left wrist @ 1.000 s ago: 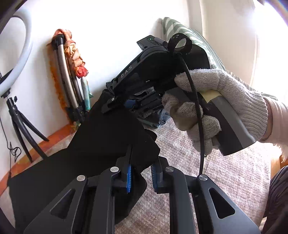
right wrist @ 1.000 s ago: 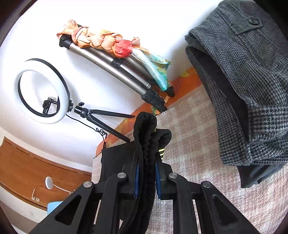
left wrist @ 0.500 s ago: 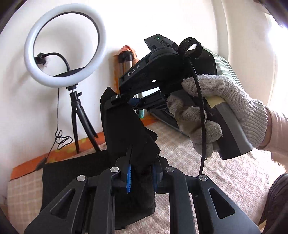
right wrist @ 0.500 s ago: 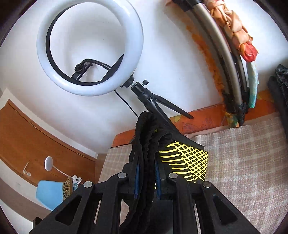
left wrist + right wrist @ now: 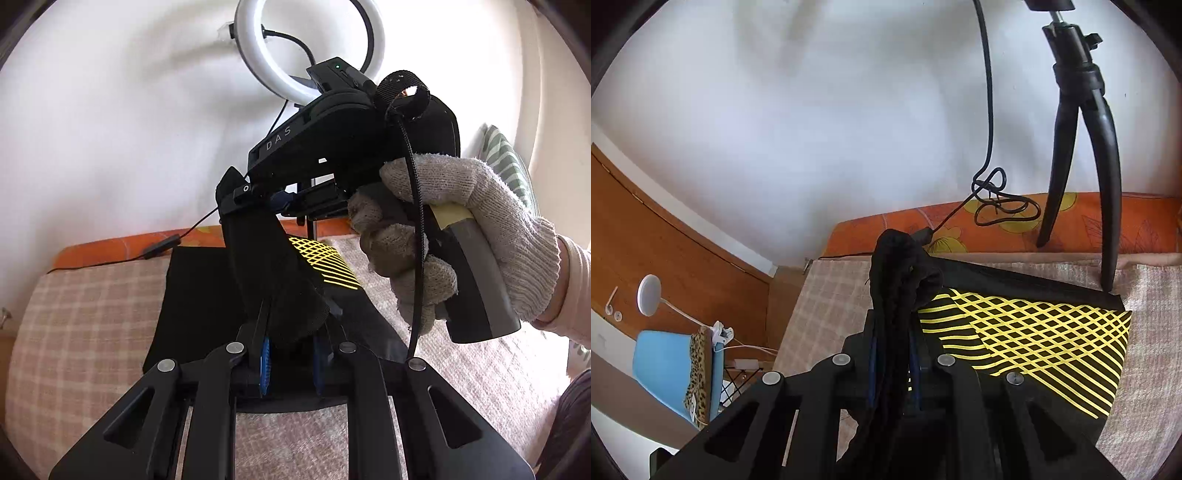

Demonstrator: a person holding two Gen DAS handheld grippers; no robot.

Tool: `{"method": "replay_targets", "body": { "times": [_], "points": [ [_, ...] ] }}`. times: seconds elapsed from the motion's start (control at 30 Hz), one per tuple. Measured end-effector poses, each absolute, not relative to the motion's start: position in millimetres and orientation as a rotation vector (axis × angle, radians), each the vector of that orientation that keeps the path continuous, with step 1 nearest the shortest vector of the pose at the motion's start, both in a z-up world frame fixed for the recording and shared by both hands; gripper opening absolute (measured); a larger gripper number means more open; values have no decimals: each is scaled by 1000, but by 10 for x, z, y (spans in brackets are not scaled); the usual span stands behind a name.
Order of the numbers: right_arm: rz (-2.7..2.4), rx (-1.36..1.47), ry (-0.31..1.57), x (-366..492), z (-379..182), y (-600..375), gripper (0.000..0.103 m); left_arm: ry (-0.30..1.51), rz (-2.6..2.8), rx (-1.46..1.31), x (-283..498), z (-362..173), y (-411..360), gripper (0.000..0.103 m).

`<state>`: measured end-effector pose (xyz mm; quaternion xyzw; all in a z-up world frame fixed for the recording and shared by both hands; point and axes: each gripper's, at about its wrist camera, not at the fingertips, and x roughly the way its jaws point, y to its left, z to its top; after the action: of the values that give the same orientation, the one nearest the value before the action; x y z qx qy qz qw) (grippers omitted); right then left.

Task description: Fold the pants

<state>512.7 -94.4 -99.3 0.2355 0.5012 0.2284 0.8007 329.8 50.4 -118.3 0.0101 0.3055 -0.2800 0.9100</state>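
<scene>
The black pants (image 5: 195, 295) with a yellow grid print (image 5: 1034, 332) lie on the checked beige bedcover. My left gripper (image 5: 290, 363) is shut on a bunched black edge of the pants and holds it above the cloth. My right gripper (image 5: 892, 365) is shut on another bunched black edge (image 5: 897, 266). In the left wrist view the right gripper (image 5: 266, 197), held by a gloved hand (image 5: 461, 236), pinches the same raised fold just beyond my left fingers. The rest of the pants lies flat beneath both.
A ring light (image 5: 310, 48) on a black tripod (image 5: 1078, 155) stands at the wall on an orange flowered strip (image 5: 997, 229), its cable (image 5: 1001, 206) coiled beside it. A striped pillow (image 5: 506, 162) is at the right. A blue chair (image 5: 676, 365) stands off the bed's left edge.
Both grippers have swung left along the bed with the pants edge held. The ring light and tripod came to centre view; the grey jacket and the rolled stand left view. The yellow print now shows.
</scene>
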Motion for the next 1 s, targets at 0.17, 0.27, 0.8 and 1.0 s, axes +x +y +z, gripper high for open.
{"method": "replay_targets", "body": {
  "times": [0.17,0.27,0.8,1.0],
  "points": [
    [459,448,1124,5276,-1283,-556,13,694,-528,-34,3573,-1424,782,15],
    [424,417,1145,5370,-1424,-402,12,740,-506,-57,3705,-1535,886,15],
    [423,256,1001,5262,-987,-804,43,806,-240,-85,3756,-1629,1412,48],
    [275,149,1022,5126,-1146,-1298,43,781,-256,-17,3773,-1548,1244,48]
  ]
}}
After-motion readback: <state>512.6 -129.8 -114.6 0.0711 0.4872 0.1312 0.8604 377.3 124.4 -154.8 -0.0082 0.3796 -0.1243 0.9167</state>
